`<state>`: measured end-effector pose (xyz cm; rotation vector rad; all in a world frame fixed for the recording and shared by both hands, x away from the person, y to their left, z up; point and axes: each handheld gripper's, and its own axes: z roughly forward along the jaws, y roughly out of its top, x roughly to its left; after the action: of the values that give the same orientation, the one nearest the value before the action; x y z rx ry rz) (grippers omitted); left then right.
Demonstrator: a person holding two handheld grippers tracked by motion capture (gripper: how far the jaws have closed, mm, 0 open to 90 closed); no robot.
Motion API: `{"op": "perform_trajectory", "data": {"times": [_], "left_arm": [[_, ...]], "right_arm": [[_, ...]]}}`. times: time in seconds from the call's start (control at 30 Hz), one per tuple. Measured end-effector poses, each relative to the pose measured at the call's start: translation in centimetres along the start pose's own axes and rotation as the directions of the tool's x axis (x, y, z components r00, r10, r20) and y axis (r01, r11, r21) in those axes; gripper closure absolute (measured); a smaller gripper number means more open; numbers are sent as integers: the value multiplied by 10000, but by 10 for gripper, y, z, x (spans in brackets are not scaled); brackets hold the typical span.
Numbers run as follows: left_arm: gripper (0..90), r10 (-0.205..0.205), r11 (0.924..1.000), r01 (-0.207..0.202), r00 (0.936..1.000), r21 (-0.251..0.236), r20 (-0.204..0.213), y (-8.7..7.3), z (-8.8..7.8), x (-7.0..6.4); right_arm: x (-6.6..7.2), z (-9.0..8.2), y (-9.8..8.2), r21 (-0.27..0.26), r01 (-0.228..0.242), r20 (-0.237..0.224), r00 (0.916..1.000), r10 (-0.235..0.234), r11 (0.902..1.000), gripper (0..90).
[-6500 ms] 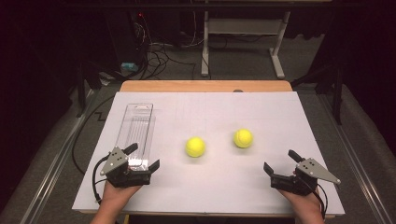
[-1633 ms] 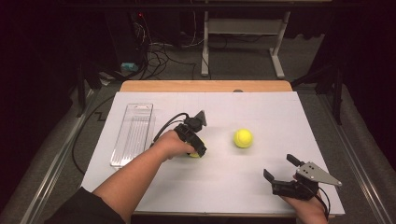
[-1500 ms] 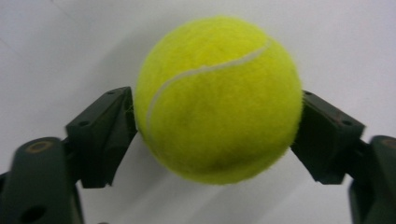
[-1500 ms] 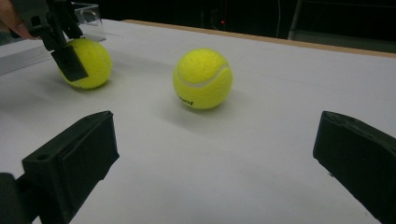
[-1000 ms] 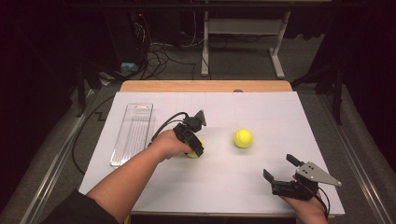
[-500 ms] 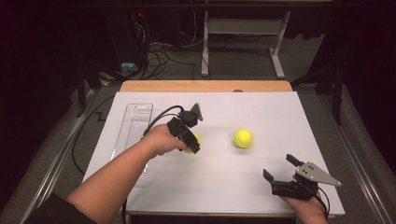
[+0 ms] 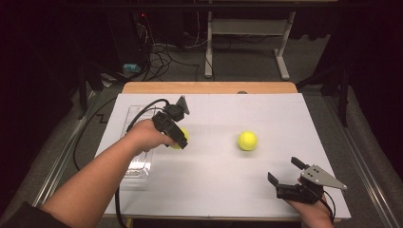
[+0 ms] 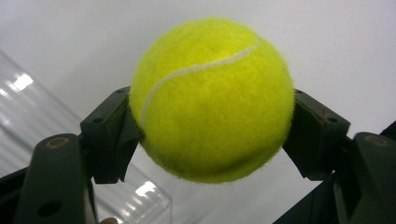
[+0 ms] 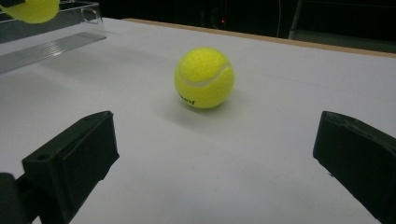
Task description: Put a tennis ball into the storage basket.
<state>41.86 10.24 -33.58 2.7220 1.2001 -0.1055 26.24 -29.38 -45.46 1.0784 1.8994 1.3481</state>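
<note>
My left gripper (image 7: 179, 138) is shut on a yellow tennis ball (image 8: 212, 98), lifted off the white table and held just right of the clear plastic tray (image 7: 138, 164). In the left gripper view both black pads (image 8: 109, 135) press on the ball's sides, with the tray's ribbed wall (image 8: 28, 121) below left. A second tennis ball (image 7: 247, 140) rests on the table at centre right. My right gripper (image 7: 285, 173) stands open near the front right edge, and the second tennis ball (image 9: 204, 78) lies ahead of its jaws, apart from them.
The white table (image 7: 223, 190) ends in a wooden strip (image 7: 209, 88) at the far side. Cables and a metal stand's legs lie on the dark floor beyond. A black cable trails from the left gripper over the table's left edge.
My left gripper has risen with the ball and moved left toward the clear tray. The right gripper and the other ball have stayed still.
</note>
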Motion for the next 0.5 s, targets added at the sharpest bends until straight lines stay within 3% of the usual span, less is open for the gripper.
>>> {"op": "perform_trajectory", "data": {"times": [0.5], "left_arm": [[268, -1057, 9944, 1058, 9938, 8, -355, -26, -17, 46]], "right_arm": [[0, 0, 0, 9, 7, 9, 10000, -7, 10000, 0]]}}
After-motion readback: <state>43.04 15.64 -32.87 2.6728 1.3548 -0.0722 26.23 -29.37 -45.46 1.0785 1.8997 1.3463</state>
